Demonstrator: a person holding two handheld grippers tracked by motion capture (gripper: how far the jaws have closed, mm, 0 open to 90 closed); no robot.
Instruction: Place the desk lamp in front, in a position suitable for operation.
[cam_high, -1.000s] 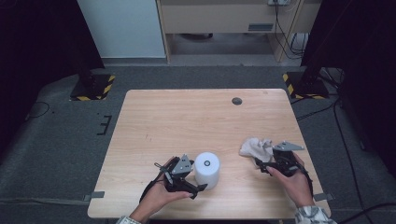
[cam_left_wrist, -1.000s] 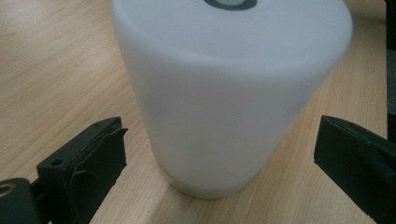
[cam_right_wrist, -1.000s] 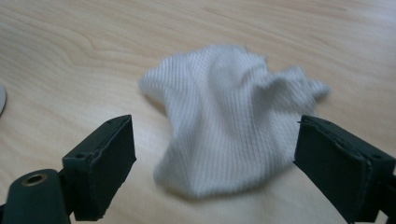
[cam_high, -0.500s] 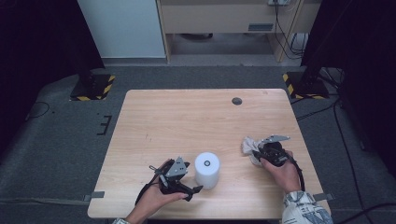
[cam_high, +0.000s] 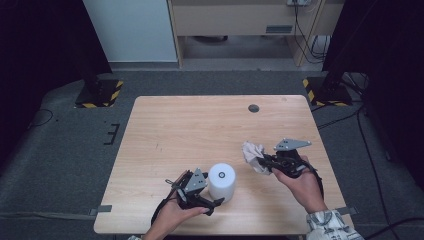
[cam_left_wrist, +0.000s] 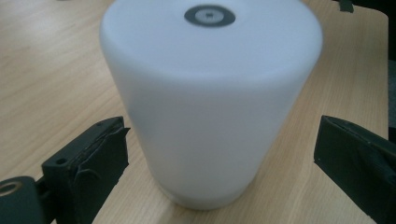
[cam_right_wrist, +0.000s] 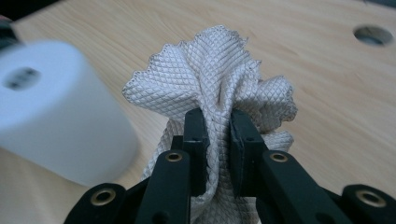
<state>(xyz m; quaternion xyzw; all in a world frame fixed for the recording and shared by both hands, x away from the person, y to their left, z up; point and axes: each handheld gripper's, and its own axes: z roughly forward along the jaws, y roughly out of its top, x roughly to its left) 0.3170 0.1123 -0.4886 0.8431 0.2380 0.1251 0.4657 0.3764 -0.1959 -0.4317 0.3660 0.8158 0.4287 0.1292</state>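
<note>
Standing upright near the front edge of the light wooden bench (cam_high: 200, 130), a white, matte, slightly tapered cylinder (cam_high: 222, 181) with a small dark ring in the middle of its flat top sits a little left of centre. The left gripper (cam_high: 212, 199) lies low at the near left side of this cylinder, held by the person's left hand (cam_high: 175, 215). In the left gripper view the cylinder (cam_left_wrist: 210, 102) stands between the two black jaws, which are spread wide on either side of it with bare wood showing in the gaps, so this gripper is released and touches nothing.

To the right, the right gripper (cam_high: 264, 161) points left toward the cylinder, held by the person's right hand (cam_high: 300, 182), with a grey three-cornered plate (cam_high: 292, 144) on top. Its jaws are clenched on a crumpled off-white cloth with a fine diamond weave (cam_high: 253, 154). In the right gripper view the cloth (cam_right_wrist: 219, 88) bunches up above the pinched jaws and hangs below them, while the cylinder (cam_right_wrist: 56, 116) appears blurred at the left, near the cloth but apart from it.

Far on the bench, toward the right corner, is a small round dark hole (cam_high: 254, 108). The bench stands on grey floor (cam_high: 75, 150).
</note>
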